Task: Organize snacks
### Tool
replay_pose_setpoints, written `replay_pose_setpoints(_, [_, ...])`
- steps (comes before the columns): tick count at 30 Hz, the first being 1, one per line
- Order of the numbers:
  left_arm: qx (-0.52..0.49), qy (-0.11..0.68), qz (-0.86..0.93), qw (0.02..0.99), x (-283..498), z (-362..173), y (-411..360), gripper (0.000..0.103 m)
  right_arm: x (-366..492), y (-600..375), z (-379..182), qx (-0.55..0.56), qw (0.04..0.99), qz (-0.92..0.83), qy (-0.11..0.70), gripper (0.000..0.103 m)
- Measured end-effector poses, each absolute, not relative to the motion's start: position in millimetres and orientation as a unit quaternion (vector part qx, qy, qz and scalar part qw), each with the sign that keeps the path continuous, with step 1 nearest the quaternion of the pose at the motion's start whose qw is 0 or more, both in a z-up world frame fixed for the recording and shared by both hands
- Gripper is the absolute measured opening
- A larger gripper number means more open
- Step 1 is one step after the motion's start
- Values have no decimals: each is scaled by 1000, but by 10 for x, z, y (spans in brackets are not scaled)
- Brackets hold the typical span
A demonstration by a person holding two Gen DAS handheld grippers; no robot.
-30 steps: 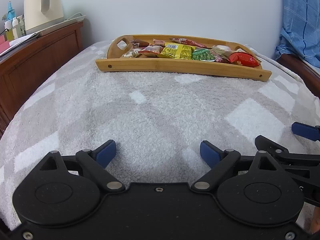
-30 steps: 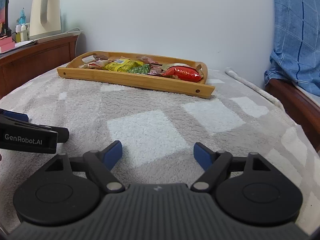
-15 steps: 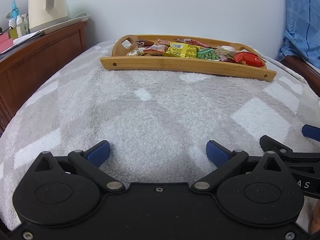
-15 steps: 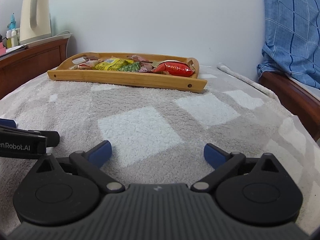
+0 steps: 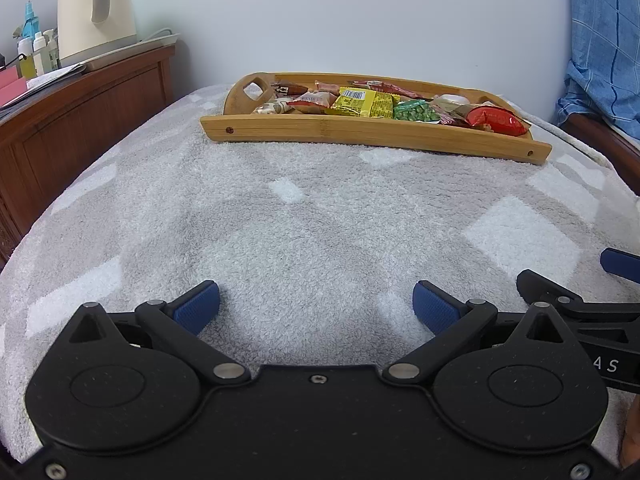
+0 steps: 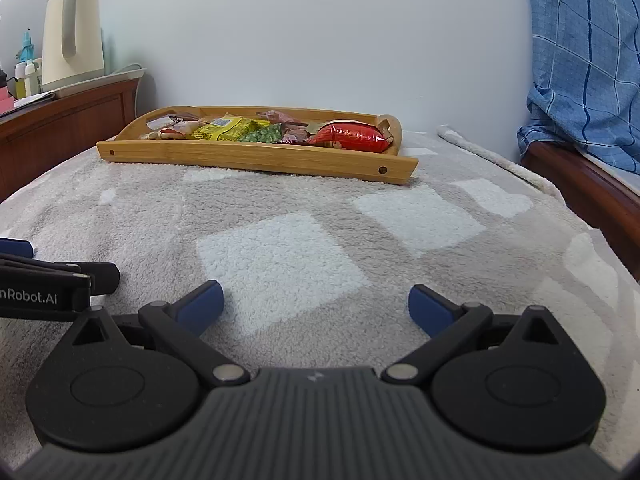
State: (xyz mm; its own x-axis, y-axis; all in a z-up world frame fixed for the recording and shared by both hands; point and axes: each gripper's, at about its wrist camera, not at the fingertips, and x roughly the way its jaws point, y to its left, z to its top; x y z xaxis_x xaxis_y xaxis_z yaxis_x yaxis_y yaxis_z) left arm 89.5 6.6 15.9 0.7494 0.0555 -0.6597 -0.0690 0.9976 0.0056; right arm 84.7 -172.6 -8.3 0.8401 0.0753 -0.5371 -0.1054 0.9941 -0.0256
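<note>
A bamboo tray (image 5: 372,135) (image 6: 256,156) stands at the far side of the grey checked blanket (image 5: 304,232) (image 6: 280,256). It holds several snack packets, among them a yellow one (image 5: 360,102) (image 6: 230,128), a green pea one (image 5: 414,112) (image 6: 265,135) and a red one (image 5: 496,120) (image 6: 348,138). My left gripper (image 5: 316,306) is open and empty, low over the near blanket. My right gripper (image 6: 316,306) is open and empty beside it, to its right. Both are well short of the tray.
A wooden cabinet (image 5: 76,128) (image 6: 60,128) on the left carries a cream kettle (image 5: 94,4) (image 6: 74,32) and small bottles (image 5: 34,48). A blue checked cloth (image 5: 604,40) (image 6: 584,64) hangs at the right over a wooden bed edge (image 6: 592,184).
Both grippers have opened wider and tilted up slightly, so the tray and kettle sit a little lower and larger in view. Nothing was picked up.
</note>
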Motion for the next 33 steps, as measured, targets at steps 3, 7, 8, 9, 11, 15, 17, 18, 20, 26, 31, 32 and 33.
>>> replay_pose_setpoints(3, [-10, 353, 33, 935, 899, 159, 71, 103, 848, -1726, -84, -27, 959, 47, 279, 103])
replay_pose_setpoints(7, [-10, 354, 33, 935, 909, 164, 70, 103, 847, -1730, -86, -27, 959, 47, 279, 103])
replay_pose_setpoints(8, [-11, 354, 33, 935, 907, 164, 71, 103, 847, -1730, -87, -27, 959, 47, 279, 103])
replay_pose_setpoints(9, [-10, 354, 33, 935, 907, 164, 71, 103, 847, -1731, -87, -27, 959, 47, 279, 103])
replay_pose_setpoints(11, [-10, 354, 33, 935, 909, 166, 72, 103, 847, -1729, -87, -27, 959, 47, 279, 103])
replay_pose_setpoints(15, [-10, 355, 32, 934, 908, 163, 75, 103, 847, -1727, -88, -27, 959, 47, 279, 103])
replay_pose_setpoints(17, [-11, 356, 32, 934, 908, 162, 78, 103, 847, -1727, -88, -27, 959, 47, 279, 103])
replay_pose_setpoints(18, [-11, 356, 32, 934, 910, 161, 81, 103, 848, -1726, -88, -27, 959, 47, 279, 103])
replay_pose_setpoints(20, [-12, 356, 32, 934, 913, 160, 83, 103, 848, -1726, -89, -27, 959, 47, 279, 103])
replay_pose_setpoints(26, [-13, 359, 33, 933, 918, 165, 78, 103, 848, -1726, -90, -27, 959, 47, 279, 103])
replay_pose_setpoints(31, [-14, 357, 33, 933, 914, 166, 80, 103, 849, -1728, -91, -27, 959, 47, 279, 103])
replay_pose_setpoints(32, [-13, 357, 32, 933, 917, 165, 83, 103, 849, -1728, -91, -27, 959, 47, 279, 103])
replay_pose_setpoints(33, [-13, 357, 32, 933, 917, 166, 83, 103, 849, -1728, -91, -27, 959, 47, 279, 103])
